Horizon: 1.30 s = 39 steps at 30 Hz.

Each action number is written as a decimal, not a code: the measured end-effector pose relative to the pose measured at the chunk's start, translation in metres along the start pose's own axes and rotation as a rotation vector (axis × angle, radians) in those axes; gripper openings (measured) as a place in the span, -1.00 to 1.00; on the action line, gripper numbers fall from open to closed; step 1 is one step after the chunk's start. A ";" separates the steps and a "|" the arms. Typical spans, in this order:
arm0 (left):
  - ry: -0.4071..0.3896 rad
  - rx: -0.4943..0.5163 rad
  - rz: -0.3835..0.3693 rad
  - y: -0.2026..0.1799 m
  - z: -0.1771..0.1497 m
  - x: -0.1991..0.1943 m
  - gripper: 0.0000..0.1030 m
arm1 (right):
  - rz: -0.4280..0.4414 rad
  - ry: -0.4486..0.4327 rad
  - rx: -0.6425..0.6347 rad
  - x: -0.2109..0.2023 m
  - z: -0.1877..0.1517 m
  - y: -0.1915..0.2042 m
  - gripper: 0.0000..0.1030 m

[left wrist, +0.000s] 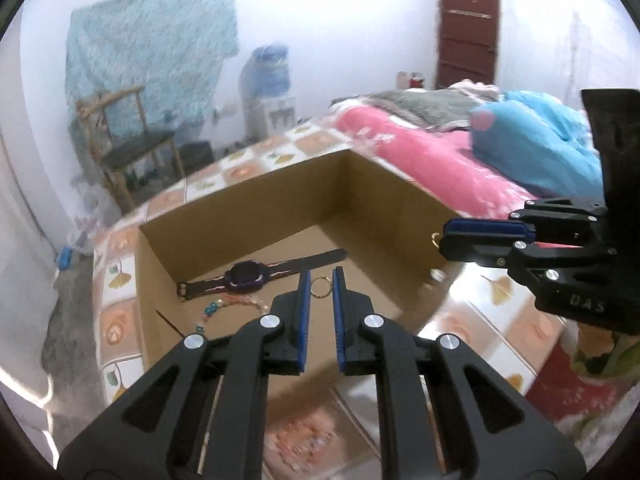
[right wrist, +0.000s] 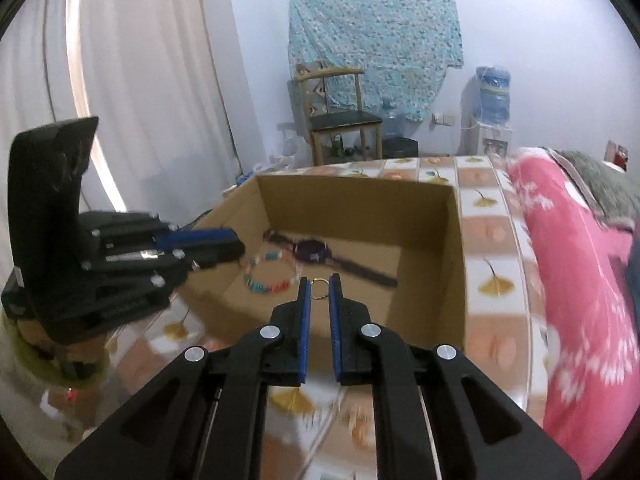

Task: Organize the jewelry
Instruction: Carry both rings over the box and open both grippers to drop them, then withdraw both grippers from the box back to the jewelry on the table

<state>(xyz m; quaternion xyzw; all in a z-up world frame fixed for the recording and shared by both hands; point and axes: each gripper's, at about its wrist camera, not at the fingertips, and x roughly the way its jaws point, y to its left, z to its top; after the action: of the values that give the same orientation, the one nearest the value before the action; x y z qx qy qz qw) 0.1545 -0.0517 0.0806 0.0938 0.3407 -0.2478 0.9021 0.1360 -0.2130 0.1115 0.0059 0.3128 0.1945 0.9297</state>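
I have a small gold hoop in each claw. The left claw [left wrist: 321, 276] is closed almost fully, with the left hoop [left wrist: 320, 289] pinched across its width at the very tips of the blue pads. The right claw [right wrist: 319, 280] holds the right hoop [right wrist: 319, 289] the same way, and that hoop can also be seen sticking out of the claw's tip in the left camera. Both claws hover over the open cardboard box [left wrist: 248, 208], which sits on the bed's tile-patterned cover. On the box floor are a purple-faced wristwatch [left wrist: 244, 274], its strap laid flat, and a beaded bracelet [right wrist: 260, 289] beside it. I judge the hoops to be nearly weightless thin wire that is stiff enough to keep its shape but easy to bend if I squeeze harder. The metal is smooth and the grip sits right at the pad ends, so a hoop could twist or pop out sideways — I would rather hold each one across the ring with the light pressure I have now than take a new grip. Dropped from low over the box floor, they should land unharmed, though they may roll. The watch is heavier and best picked up by its case or the strap next to it. The bracelet is limp, so I would pinch one section of beads and let the rest hang.
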 end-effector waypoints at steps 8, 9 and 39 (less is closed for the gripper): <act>0.180 -0.096 -0.014 0.037 -0.006 0.063 -0.80 | -0.045 0.190 0.100 0.091 0.016 -0.019 -0.82; 0.194 -0.102 -0.020 0.038 -0.008 0.068 -0.80 | -0.046 0.207 0.110 0.098 0.014 -0.021 -0.82; 0.050 -0.125 0.066 0.033 -0.015 0.000 0.47 | -0.034 0.025 0.187 0.026 0.020 -0.017 0.08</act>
<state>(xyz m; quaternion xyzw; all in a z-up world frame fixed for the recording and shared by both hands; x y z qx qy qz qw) 0.1627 -0.0178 0.0695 0.0548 0.3747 -0.1936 0.9050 0.1730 -0.2167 0.1099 0.0848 0.3412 0.1486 0.9243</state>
